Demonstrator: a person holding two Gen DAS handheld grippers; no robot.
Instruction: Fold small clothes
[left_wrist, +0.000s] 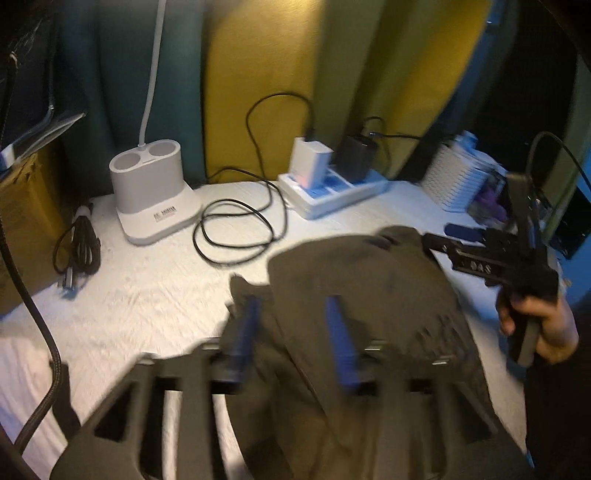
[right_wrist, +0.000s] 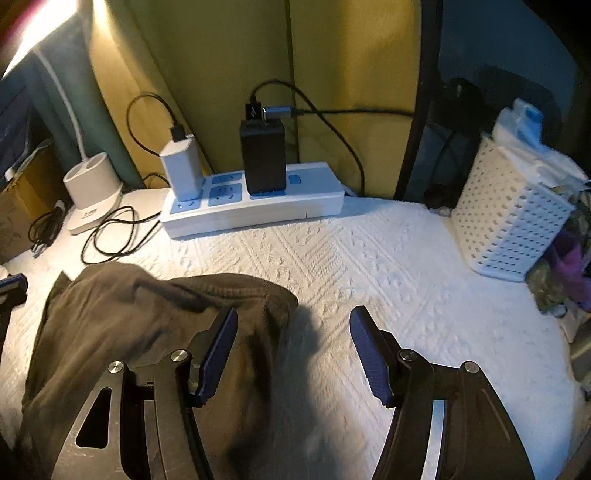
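Observation:
A dark olive garment (left_wrist: 369, 295) lies rumpled on the white textured cover (left_wrist: 147, 295). In the blurred left wrist view my left gripper (left_wrist: 293, 321) hangs over the garment's near-left part, jaws apart, with cloth below them and nothing pinched. A hand (left_wrist: 546, 325) holds my right gripper (left_wrist: 448, 236) at the garment's far right edge. In the right wrist view my right gripper (right_wrist: 293, 314) stands open. Its left finger is over the garment's (right_wrist: 147, 325) right hem and bare cover shows between the pads. A blue left-gripper fingertip (right_wrist: 13, 286) shows at the left edge.
A white power strip (right_wrist: 255, 210) with a white and a black charger stands at the back. A white lamp base (left_wrist: 155, 192) and looped black cables (left_wrist: 236, 232) are back left, beside a cardboard box (left_wrist: 26, 229). A white perforated basket (right_wrist: 509, 221) and crumpled cloth sit right.

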